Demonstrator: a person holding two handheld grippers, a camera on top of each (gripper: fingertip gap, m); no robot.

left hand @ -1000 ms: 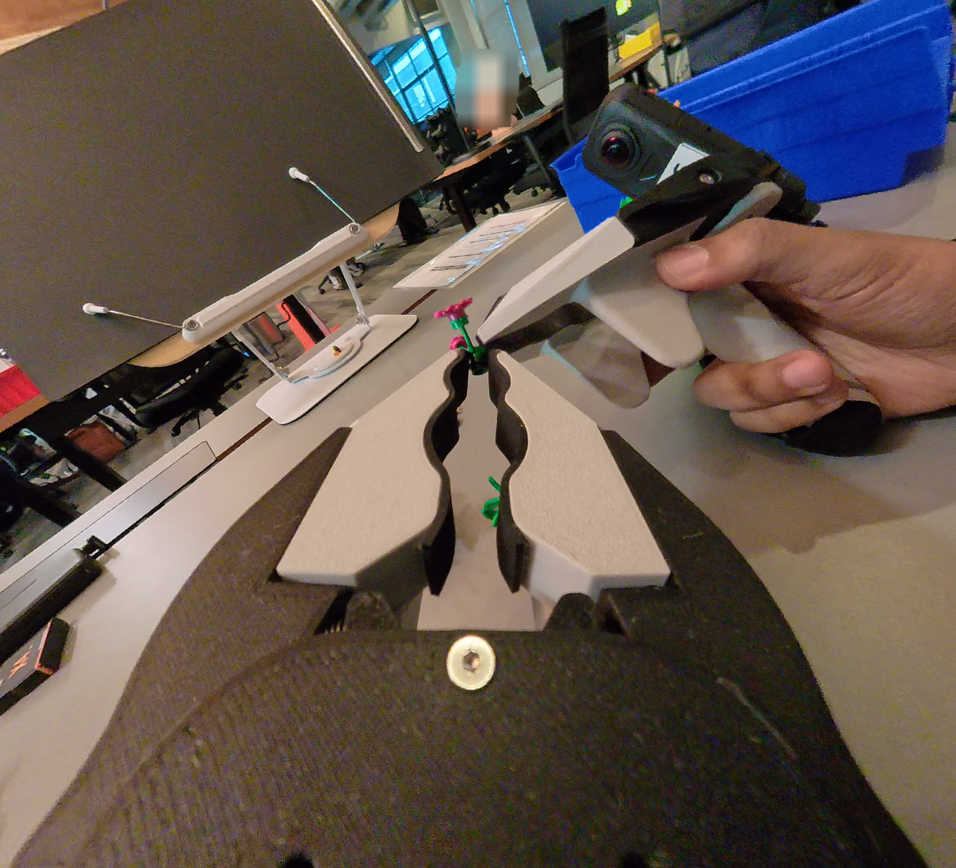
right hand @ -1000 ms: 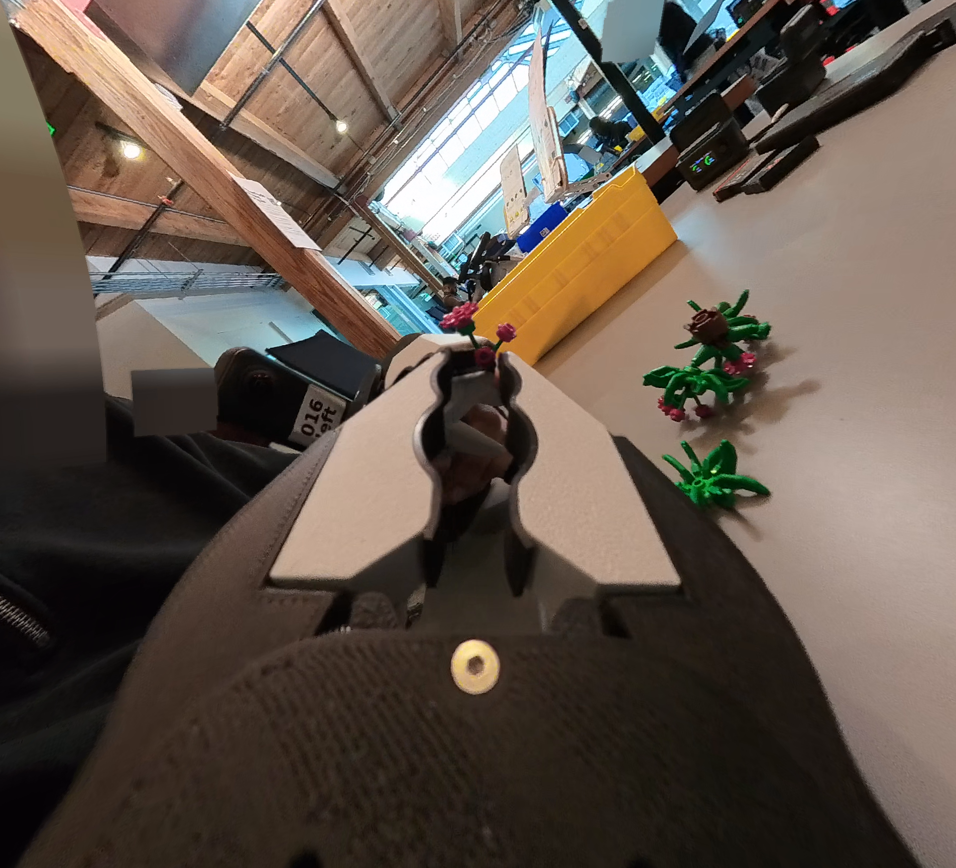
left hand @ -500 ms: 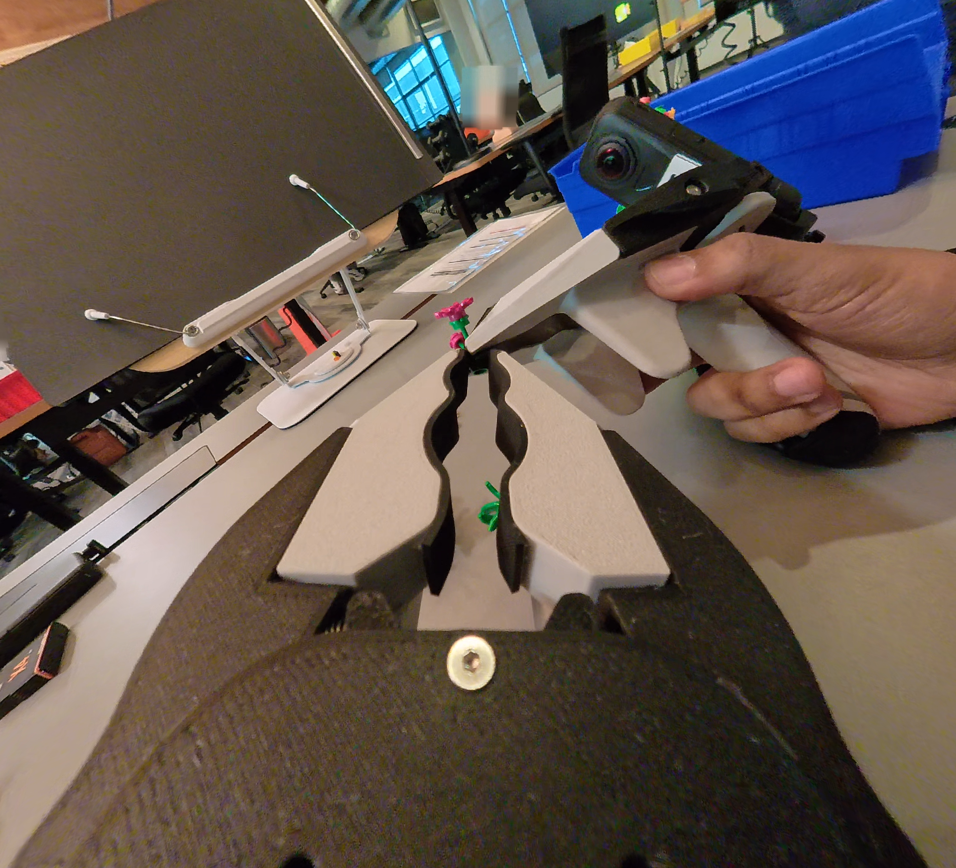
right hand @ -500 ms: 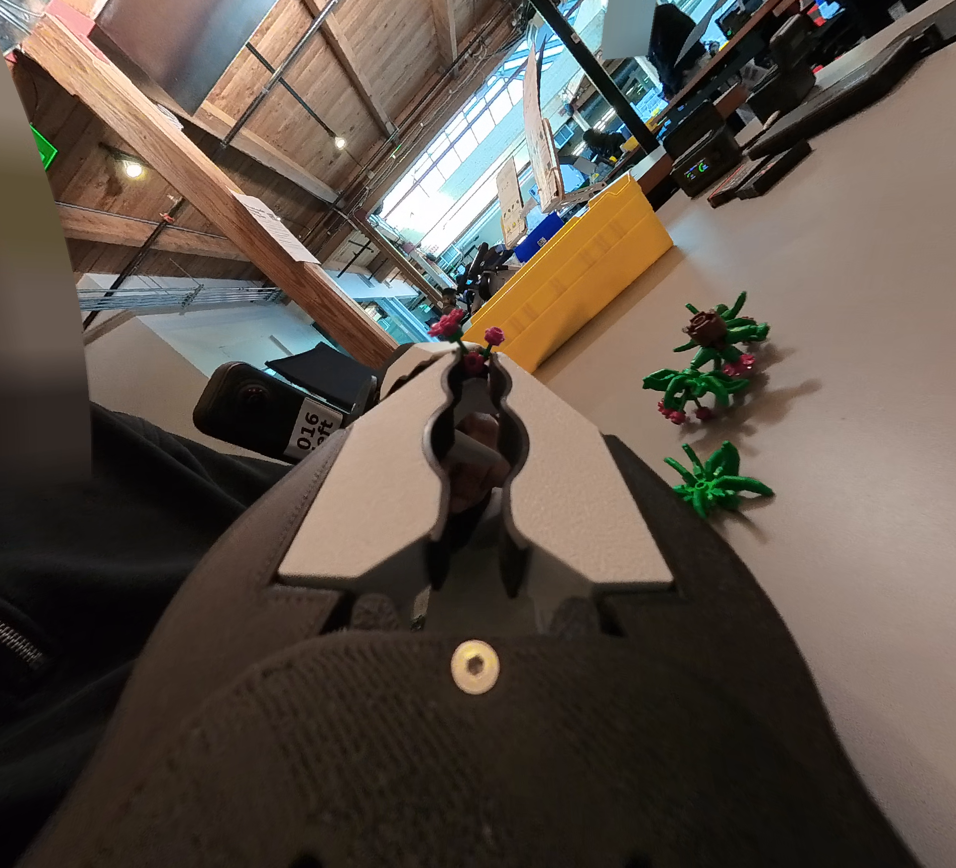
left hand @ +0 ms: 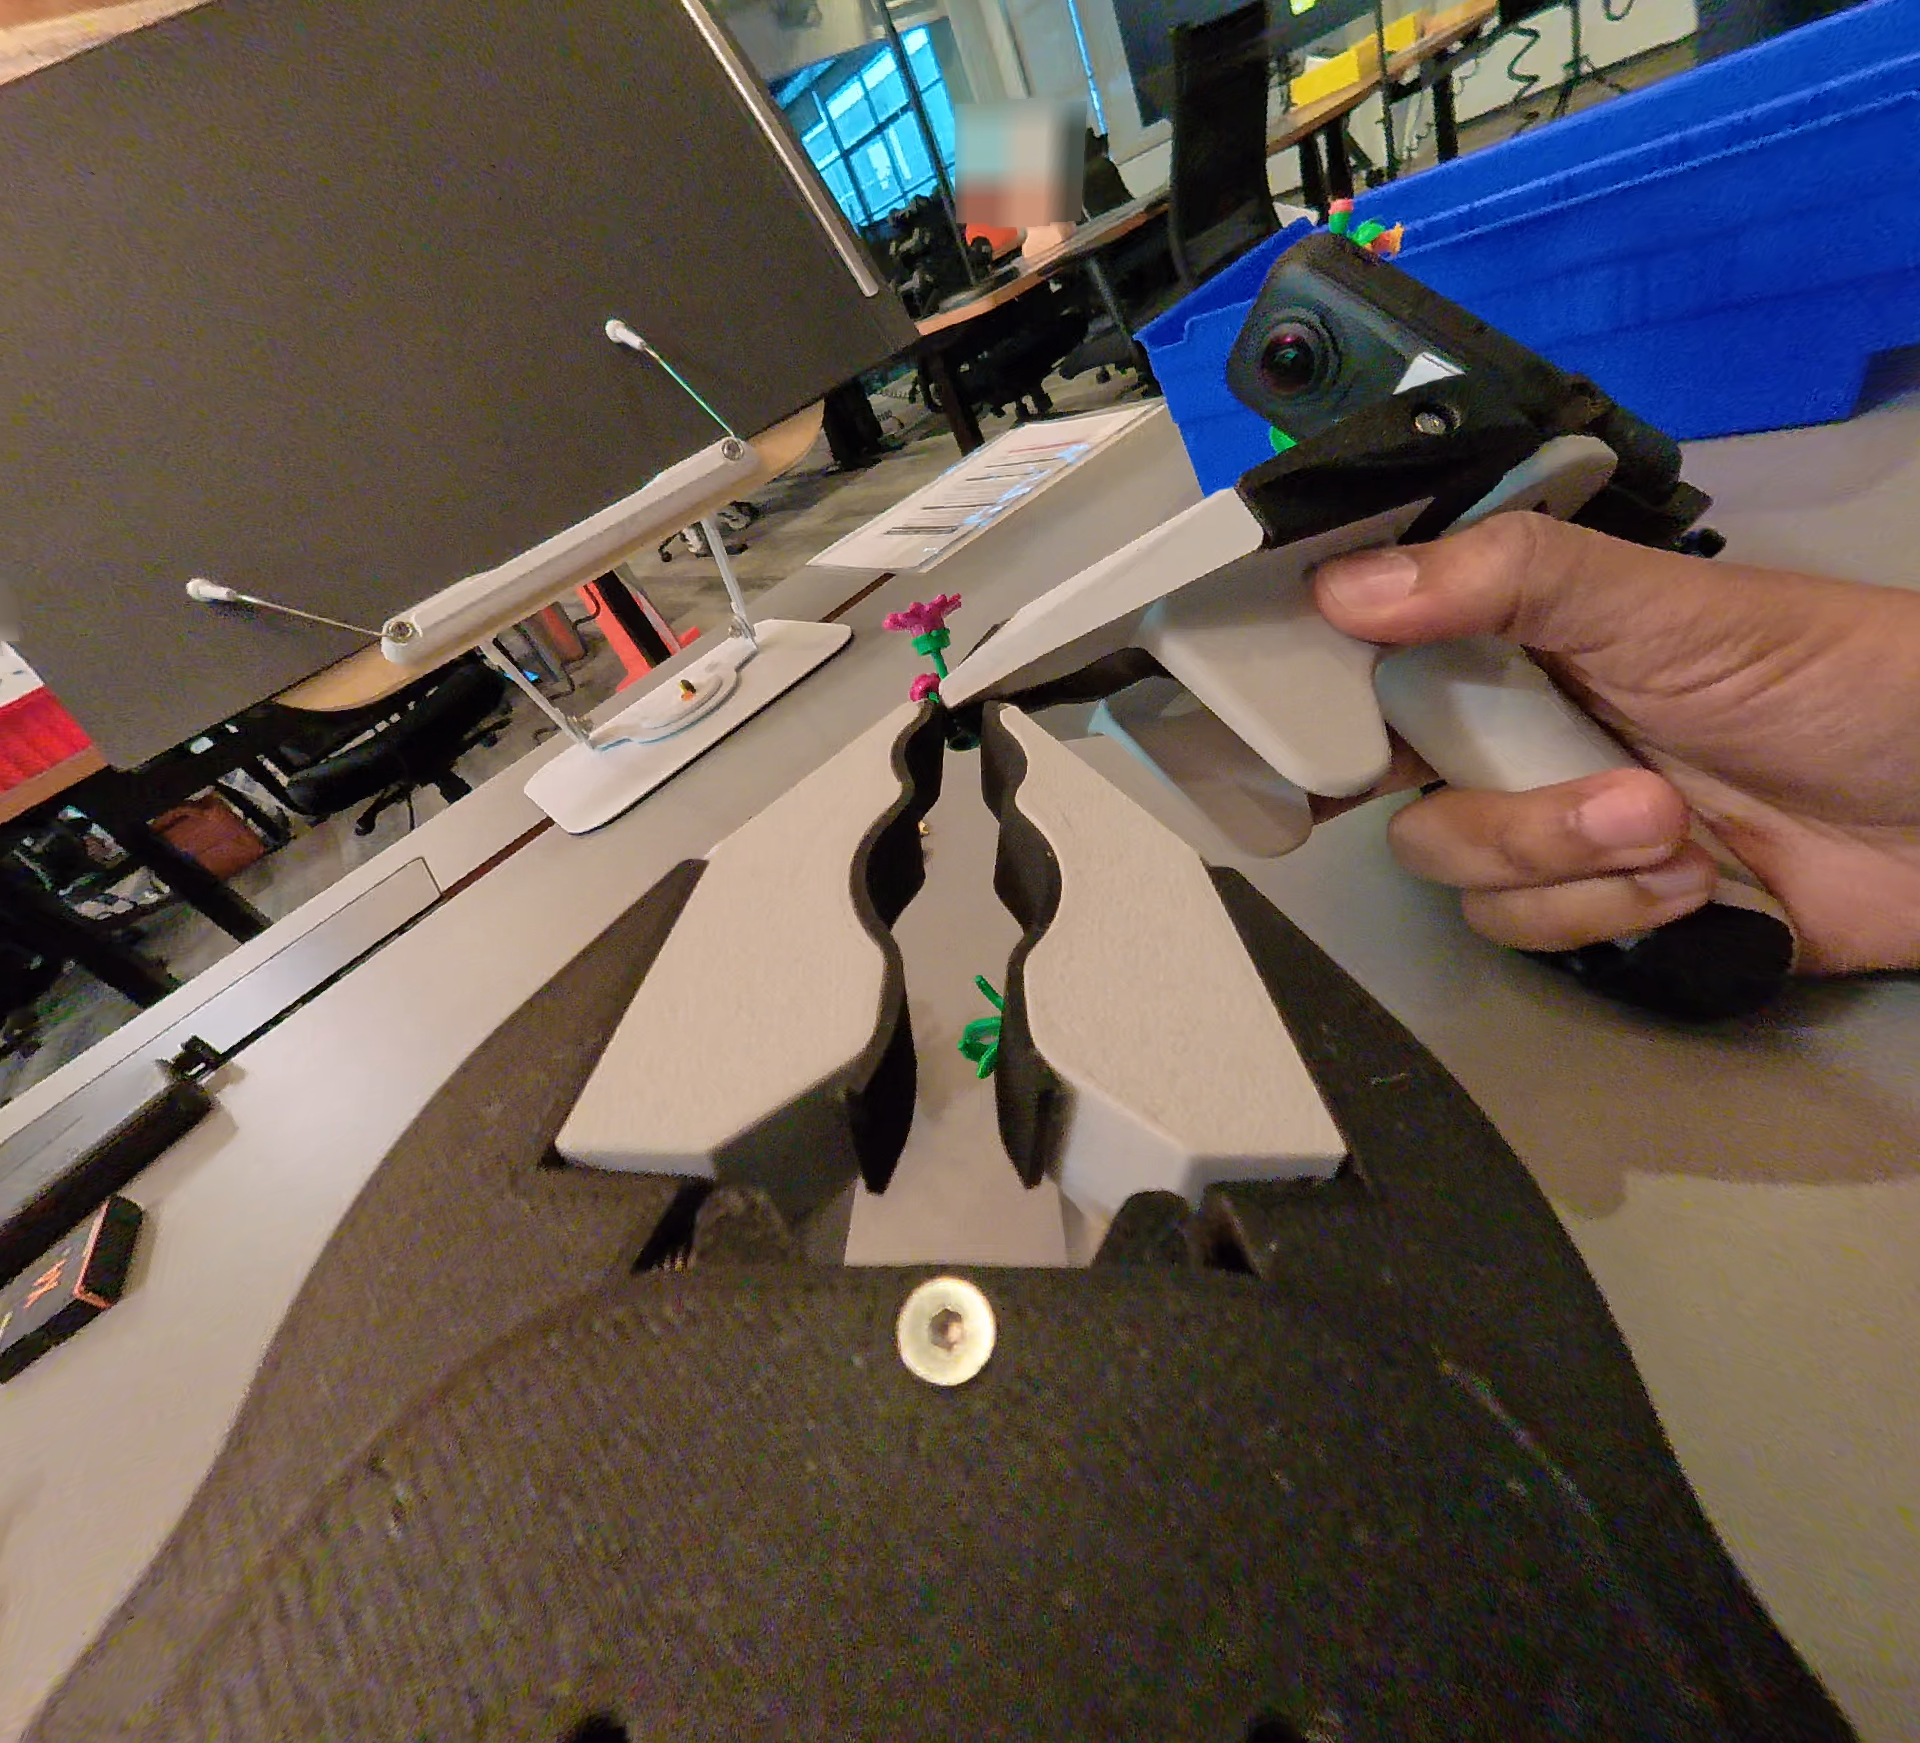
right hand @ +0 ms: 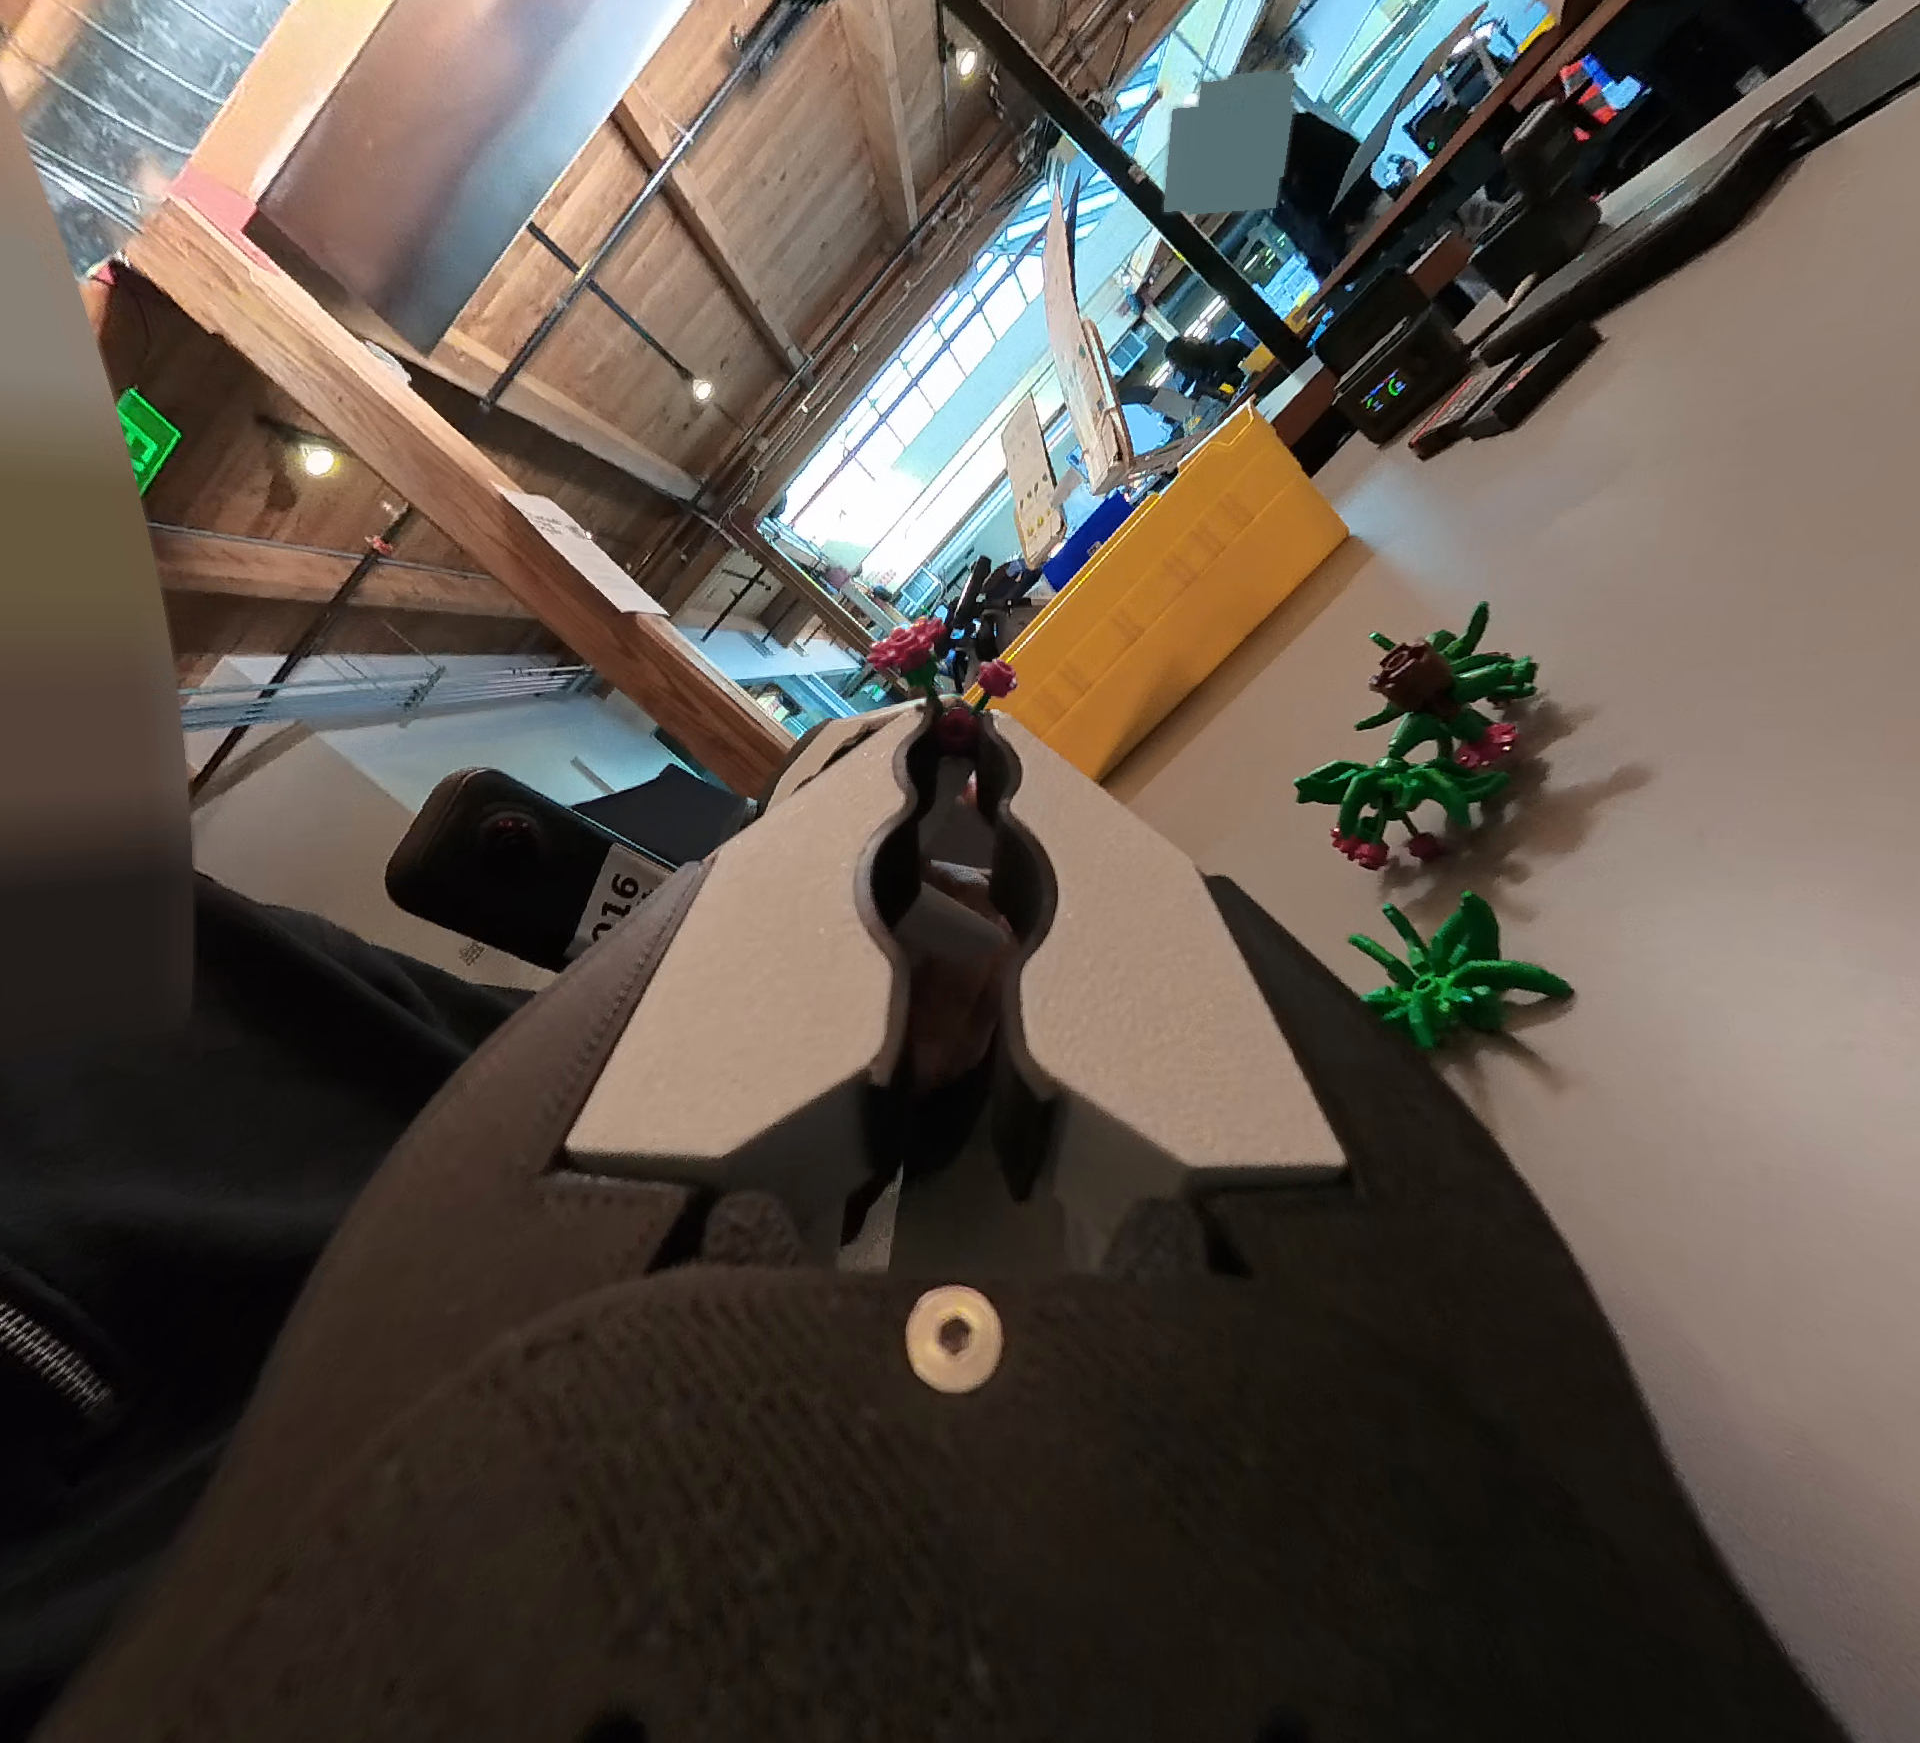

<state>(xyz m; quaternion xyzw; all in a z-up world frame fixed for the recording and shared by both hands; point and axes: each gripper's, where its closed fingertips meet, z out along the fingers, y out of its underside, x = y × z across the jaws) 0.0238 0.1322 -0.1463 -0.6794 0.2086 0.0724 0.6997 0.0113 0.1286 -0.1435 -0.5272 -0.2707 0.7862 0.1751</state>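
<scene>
A small toy flower sprig (left hand: 928, 644), with pink blossoms on a green stem, is pinched at the meeting point of both grippers, just above the grey table (left hand: 1714, 1330). The left gripper (left hand: 961, 727) is seen with its fingers drawn nearly together at the tips, the lower part of the stem being caught between them; a narrow gap is left further back, through which a scrap of green leaf (left hand: 980, 1028) on the table is glimpsed. The right gripper (right hand: 951, 722) is closed on the same sprig (right hand: 940, 675), its tips clenched just under the blossoms. In the left wrist view the right gripper (left hand: 951, 691) is seen entering from the right, held by a hand (left hand: 1662, 748), and its tip hides part of the stem.

Beside the right gripper, three loose pieces are laid on the table (right hand: 1714, 862): a green leaf cluster (right hand: 1449, 981) nearest, a leafy piece with pink buds (right hand: 1397, 800) beyond it, and one topped by a brown flower (right hand: 1439, 675) just behind, touching or nearly touching the second. A yellow bin (right hand: 1174, 592) is stood further back. On the other side a blue bin (left hand: 1662, 280) is placed behind the hand, and a large dark board (left hand: 395, 322) is propped on a white stand (left hand: 675, 727), well apart from the grippers. The far room is blocked by this board.
</scene>
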